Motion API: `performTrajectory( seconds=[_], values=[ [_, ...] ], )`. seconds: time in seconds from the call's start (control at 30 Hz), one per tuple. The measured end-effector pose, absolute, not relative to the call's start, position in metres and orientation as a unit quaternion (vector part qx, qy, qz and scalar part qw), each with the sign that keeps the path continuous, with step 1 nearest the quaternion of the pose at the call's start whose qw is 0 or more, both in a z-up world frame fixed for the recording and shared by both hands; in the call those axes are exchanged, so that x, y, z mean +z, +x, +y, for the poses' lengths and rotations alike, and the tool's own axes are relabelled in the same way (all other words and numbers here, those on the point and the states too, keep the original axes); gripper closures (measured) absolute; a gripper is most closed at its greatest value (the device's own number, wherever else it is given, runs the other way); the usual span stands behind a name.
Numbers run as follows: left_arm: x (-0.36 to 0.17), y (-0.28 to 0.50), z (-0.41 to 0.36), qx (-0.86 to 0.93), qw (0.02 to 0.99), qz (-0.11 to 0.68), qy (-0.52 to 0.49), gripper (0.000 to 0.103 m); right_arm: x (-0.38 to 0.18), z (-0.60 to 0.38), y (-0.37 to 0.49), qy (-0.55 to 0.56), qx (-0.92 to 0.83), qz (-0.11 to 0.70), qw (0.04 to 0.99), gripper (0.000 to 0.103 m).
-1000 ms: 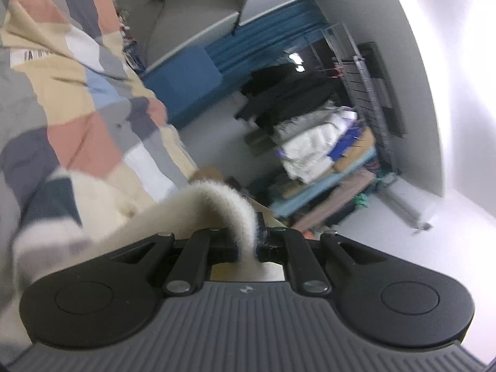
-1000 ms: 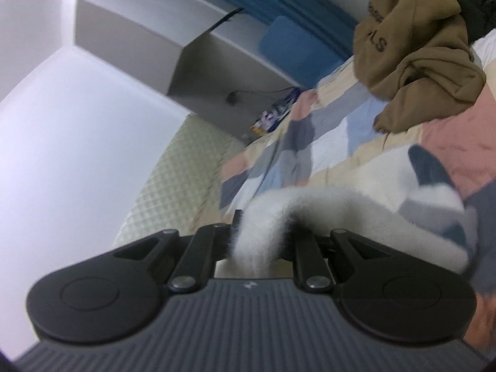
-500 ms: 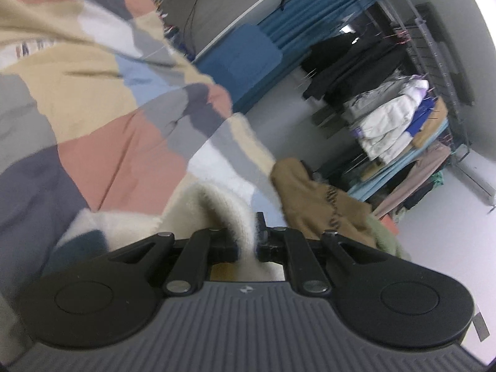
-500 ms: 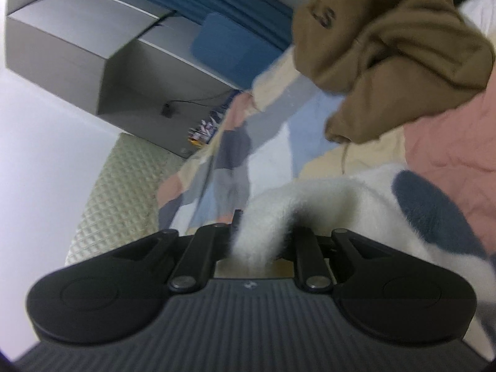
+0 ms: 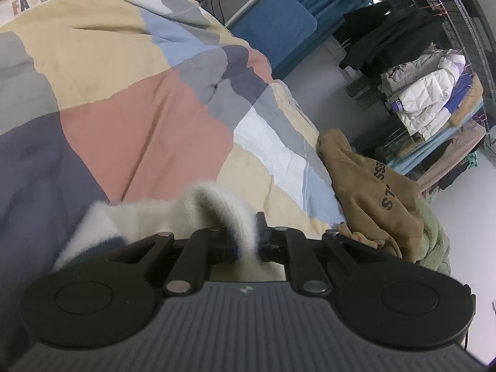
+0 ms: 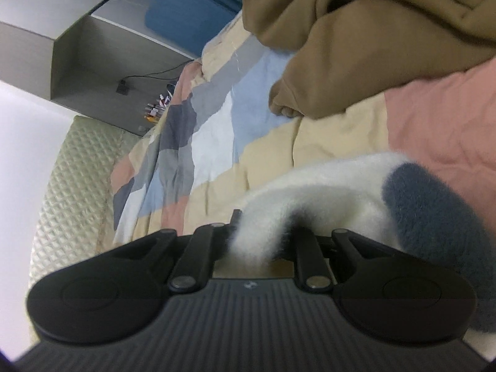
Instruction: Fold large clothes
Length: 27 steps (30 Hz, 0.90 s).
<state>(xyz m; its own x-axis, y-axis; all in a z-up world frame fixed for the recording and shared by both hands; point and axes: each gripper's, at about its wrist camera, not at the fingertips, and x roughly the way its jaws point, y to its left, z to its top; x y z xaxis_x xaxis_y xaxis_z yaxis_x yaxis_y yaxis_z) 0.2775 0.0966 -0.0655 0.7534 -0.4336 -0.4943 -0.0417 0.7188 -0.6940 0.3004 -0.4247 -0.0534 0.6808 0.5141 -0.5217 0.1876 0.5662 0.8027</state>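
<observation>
both grippers are clamped on the same fluffy white sweater [image 5: 217, 214] with dark blue patches, each pinching a bunched fold of its edge. the left gripper [image 5: 248, 245] has its cloth trailing off to its left; the right gripper [image 6: 263, 241] has it running off to its right, so the garment stretches between the two, low over the patchwork quilt [image 5: 139, 124]. a crumpled brown hoodie [image 6: 372, 31] lies toward the bed's far edge, just ahead. laying the sweater flat looks like the next move, short of that hoodie.
</observation>
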Motion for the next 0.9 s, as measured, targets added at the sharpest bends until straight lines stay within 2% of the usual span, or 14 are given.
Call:
performTrajectory(
  seconds=[0.03,0.07,0.1,0.13,0.17,0.2,0.23,0.3,0.53,0.7,0.9],
  values=[
    [-0.065,0.278,0.096,-0.115,0.865,0.332,-0.357,0.091,-0.053,-0.424,0.300,0.454,0.103,0.387,0.796,0.085],
    [-0.064,0.276,0.095,-0.118,0.865,0.333,-0.355,0.087,-0.051,-0.423,0.300,0.455,0.105,0.387,0.795,0.083],
    [-0.061,0.270,0.094,-0.124,0.865,0.335,-0.353,0.071,-0.050,-0.423,0.298,0.458,0.108,0.386,0.793,0.079],
    [-0.060,0.270,0.093,-0.130,0.864,0.339,-0.348,0.055,-0.048,-0.423,0.295,0.464,0.112,0.386,0.790,0.068],
    [-0.057,0.268,0.092,-0.131,0.866,0.340,-0.342,0.026,-0.047,-0.423,0.293,0.473,0.118,0.382,0.785,0.060],
    [-0.052,0.262,0.090,-0.130,0.871,0.333,-0.337,0.020,-0.044,-0.425,0.289,0.485,0.126,0.375,0.780,0.042],
    [-0.046,0.253,0.090,-0.137,0.877,0.320,-0.332,0.020,-0.041,-0.426,0.285,0.493,0.133,0.367,0.777,0.031],
    [-0.036,0.243,0.090,-0.160,0.880,0.301,-0.331,0.020,-0.032,-0.427,0.276,0.497,0.142,0.348,0.782,0.021],
    [-0.005,0.204,0.078,-0.222,0.894,0.271,-0.278,0.018,0.002,-0.424,0.242,0.425,0.165,0.325,0.829,0.021],
    [-0.005,0.190,0.058,-0.252,0.892,0.302,-0.221,0.018,0.012,-0.405,0.235,0.360,0.180,0.340,0.850,0.021],
    [-0.028,0.202,0.045,-0.159,0.913,0.352,-0.130,0.018,0.010,-0.381,0.241,0.234,0.132,0.369,0.890,0.023]
  ],
)
